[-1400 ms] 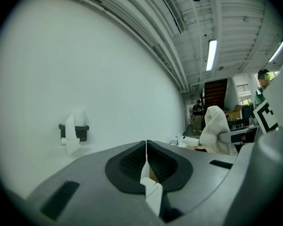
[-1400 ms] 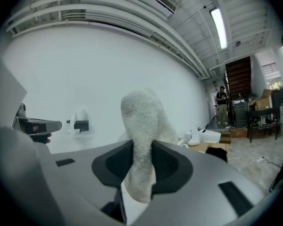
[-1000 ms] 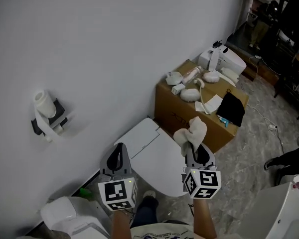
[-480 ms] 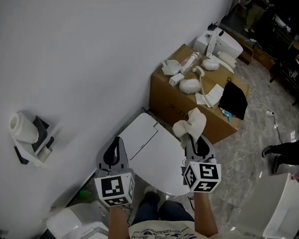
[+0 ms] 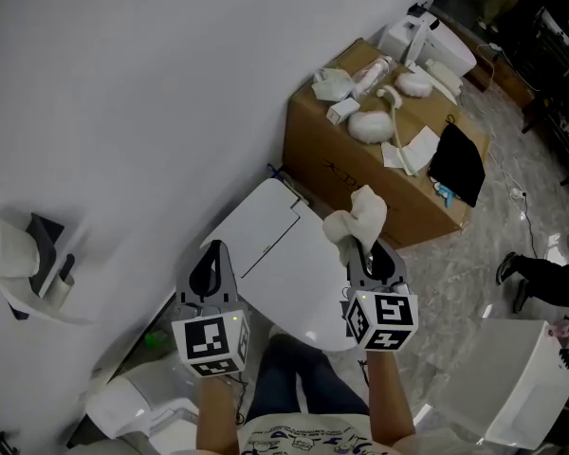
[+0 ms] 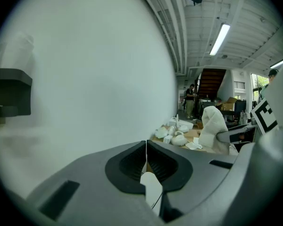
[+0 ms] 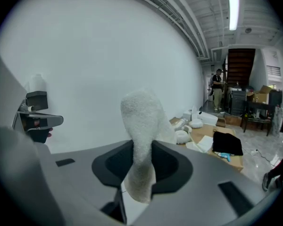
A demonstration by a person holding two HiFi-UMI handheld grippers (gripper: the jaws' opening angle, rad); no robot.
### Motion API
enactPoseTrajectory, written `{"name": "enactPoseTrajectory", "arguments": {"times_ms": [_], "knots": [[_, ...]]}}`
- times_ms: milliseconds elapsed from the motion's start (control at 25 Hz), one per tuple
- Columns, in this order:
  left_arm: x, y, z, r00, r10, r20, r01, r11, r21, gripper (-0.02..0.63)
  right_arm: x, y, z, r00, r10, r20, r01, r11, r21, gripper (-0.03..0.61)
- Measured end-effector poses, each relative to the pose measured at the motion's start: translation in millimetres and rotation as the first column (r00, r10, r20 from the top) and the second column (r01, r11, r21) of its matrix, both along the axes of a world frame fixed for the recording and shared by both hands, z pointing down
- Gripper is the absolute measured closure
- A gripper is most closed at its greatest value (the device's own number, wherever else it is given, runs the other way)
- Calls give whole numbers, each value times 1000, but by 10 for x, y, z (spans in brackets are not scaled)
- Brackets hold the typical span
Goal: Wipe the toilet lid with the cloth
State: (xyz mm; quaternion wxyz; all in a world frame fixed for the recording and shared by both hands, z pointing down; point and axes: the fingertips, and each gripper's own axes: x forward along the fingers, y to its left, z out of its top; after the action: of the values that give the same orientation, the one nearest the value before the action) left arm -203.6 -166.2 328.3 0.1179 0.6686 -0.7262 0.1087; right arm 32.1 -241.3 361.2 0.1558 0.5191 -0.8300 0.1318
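The white toilet lid (image 5: 289,278) lies closed between my two grippers in the head view, its cistern end toward the wall. My right gripper (image 5: 363,252) is shut on the white cloth (image 5: 357,221), which sticks up out of the jaws above the lid's right side; the cloth (image 7: 141,140) fills the middle of the right gripper view. My left gripper (image 5: 207,265) hangs over the lid's left edge, shut with nothing between its jaws. In the left gripper view the cloth (image 6: 212,128) shows at the right.
A cardboard box (image 5: 379,150) with white items and a black cloth (image 5: 458,166) on top stands behind the toilet, against the white wall. A toilet-roll holder (image 5: 24,259) hangs at the left. A white bin (image 5: 137,410) sits at the lower left.
The head view has swung so that the toilet and box sit higher and more to the left. Both grippers keep about the same places over the lid, the cloth still held.
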Motion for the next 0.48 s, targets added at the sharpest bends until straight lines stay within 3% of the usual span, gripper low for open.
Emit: {"name": "enactPoseTrajectory", "arguments": {"times_ms": [480], "knots": [[64, -109, 587, 1000, -18, -23, 16, 996, -91, 601, -148, -293, 713, 996, -69, -56, 64, 994, -87, 481]]}}
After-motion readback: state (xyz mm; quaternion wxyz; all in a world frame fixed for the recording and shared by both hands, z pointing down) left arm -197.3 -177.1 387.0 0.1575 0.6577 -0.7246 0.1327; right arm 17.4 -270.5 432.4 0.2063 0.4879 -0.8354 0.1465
